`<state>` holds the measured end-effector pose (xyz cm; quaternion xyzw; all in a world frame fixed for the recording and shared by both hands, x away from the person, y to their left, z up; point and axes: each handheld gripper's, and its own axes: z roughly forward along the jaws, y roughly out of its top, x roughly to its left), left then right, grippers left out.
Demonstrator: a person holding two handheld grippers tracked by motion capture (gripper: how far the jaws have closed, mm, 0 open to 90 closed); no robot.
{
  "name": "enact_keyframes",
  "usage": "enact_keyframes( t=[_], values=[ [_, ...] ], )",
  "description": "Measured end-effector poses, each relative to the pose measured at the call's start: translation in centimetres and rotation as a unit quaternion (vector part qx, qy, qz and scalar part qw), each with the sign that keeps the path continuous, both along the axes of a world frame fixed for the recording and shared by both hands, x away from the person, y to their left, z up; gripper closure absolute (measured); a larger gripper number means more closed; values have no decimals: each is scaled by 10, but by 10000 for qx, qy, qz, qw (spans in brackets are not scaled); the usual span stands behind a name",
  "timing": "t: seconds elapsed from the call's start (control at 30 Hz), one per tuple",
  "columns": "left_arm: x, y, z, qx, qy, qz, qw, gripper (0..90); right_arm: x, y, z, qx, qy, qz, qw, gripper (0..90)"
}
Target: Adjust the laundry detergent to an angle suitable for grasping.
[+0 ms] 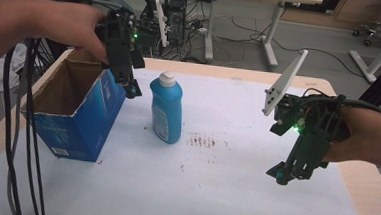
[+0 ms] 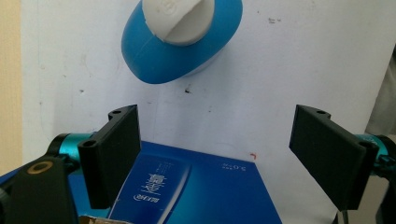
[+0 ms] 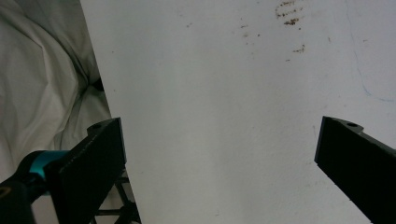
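Observation:
A blue bottle with a white cap stands upright on the white table, left of the middle. Just left of it is an open blue cardboard box, brown inside. My left gripper hangs over the box's right edge, pointing down, close to the bottle's shoulder. In the left gripper view, the left gripper is open and holds nothing, with the box wall below and the bottle seen from above. My right gripper hovers low over the table at the right. Its jaws stand wide apart over bare tabletop in the right gripper view, where the right gripper holds nothing.
Brown stains mark the table right of the bottle. Black cables hang down at the left edge. Behind the table stand desk legs and a rolling chair. White cloth lies beyond the table edge in the right gripper view.

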<state>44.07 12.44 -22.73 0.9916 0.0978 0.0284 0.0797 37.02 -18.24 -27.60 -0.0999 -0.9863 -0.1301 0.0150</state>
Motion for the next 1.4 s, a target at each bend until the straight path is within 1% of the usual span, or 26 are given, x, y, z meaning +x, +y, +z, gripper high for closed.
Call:
enact_keyframes(
  t=[0.13,0.17,0.2,0.27,0.33,0.4,0.5,0.63,0.77,0.97,1.13,1.4],
  values=[
    [0,0,1,21,9,10,10000,167,0,-2,1,31,8,7,10000,10],
    [0,0,0,28,23,11,10000,167,1,-2,1,47,-7,27,10000,10],
    [0,-1,0,46,49,26,10000,167,1,-3,2,95,-33,-18,9999,11],
    [-1,-2,0,75,48,23,10000,167,2,-3,2,136,-39,-1,9999,11],
    [-2,-3,0,100,46,31,9999,167,2,-3,2,158,-48,20,9999,10],
    [-3,-4,1,108,48,3,9999,167,2,-3,1,163,-89,-21,9998,10],
    [-4,-3,2,119,59,48,9999,167,0,-3,1,203,-88,-16,9998,11],
    [-6,-3,4,98,26,31,9999,167,-4,-4,2,217,-56,-78,9997,10],
    [-8,-3,6,57,-11,25,10000,167,-7,-5,3,235,-106,-130,9996,10],
    [-12,-4,8,95,-10,23,10000,167,-11,-8,4,243,-118,-141,9995,11],
    [-17,-5,12,112,-51,36,9999,167,-14,-9,6,335,-174,-157,9992,10],
    [-21,-4,14,89,-84,63,9999,167,-16,-10,6,359,-214,-181,9990,10]
  ],
)
